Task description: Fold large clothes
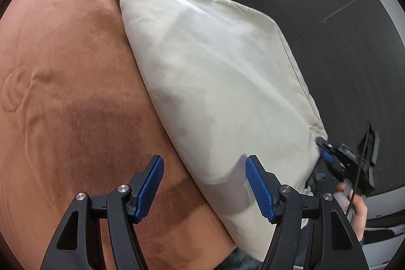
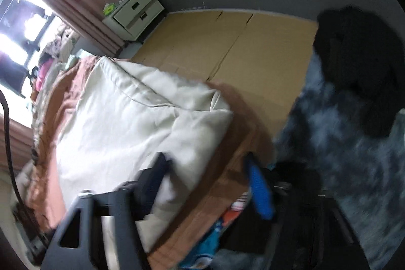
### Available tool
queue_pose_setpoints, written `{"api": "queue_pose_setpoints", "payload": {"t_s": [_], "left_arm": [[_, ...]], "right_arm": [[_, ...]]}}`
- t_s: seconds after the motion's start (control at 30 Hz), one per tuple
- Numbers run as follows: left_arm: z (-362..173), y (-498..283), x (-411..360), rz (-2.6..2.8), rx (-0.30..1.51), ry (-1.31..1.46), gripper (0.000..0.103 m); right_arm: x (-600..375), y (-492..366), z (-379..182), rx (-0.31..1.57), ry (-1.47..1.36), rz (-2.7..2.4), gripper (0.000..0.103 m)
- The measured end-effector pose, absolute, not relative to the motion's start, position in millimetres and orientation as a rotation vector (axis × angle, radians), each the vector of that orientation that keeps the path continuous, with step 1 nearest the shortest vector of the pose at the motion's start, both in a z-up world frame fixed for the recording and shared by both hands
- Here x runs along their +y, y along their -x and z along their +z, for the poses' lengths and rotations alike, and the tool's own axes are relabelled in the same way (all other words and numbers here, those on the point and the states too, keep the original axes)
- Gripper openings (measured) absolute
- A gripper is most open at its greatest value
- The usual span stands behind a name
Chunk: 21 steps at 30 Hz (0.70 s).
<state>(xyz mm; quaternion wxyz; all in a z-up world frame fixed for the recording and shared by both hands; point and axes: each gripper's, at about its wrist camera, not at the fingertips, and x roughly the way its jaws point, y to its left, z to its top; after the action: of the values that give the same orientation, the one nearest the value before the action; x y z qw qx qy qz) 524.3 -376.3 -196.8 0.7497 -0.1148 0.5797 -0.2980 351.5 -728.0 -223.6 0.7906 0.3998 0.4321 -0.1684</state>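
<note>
A large cream cloth (image 1: 215,72), folded into a thick flat slab, lies on the brown bed cover (image 1: 65,82), its long edge running along the bed's side.

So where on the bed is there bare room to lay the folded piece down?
Free: the rust-brown velvety bedspread left of the cream folded cloth, ahead of the left tongs. Crowded: the bed's right edge, where the cloth overhangs beside the right tongs.
</note>
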Motion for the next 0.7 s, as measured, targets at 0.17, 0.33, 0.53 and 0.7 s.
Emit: {"api": "queue_pose_setpoints", "payload": {"t_s": [0.17,0.33,0.53,0.7], "left_arm": [[-197,-514,-379,-0.667,1.27,0.244,0.068],[-202,-506,-383,-0.667,1.279,0.243,0.068],[-206,-498,-387,-0.681,1.291,0.256,0.068],[-214,-494,-394,-0.709,1.311,0.279,0.068]], "right_arm": [[-724,-367,-217,0.897,-0.816,-0.37,0.01],[-730,-377,-212,0.874,-0.813,-0.382,0.01],[-738,-379,-225,0.895,-0.838,-0.418,0.016],[-745,-352,-233,0.85,-0.939,-0.464,0.054]]}}
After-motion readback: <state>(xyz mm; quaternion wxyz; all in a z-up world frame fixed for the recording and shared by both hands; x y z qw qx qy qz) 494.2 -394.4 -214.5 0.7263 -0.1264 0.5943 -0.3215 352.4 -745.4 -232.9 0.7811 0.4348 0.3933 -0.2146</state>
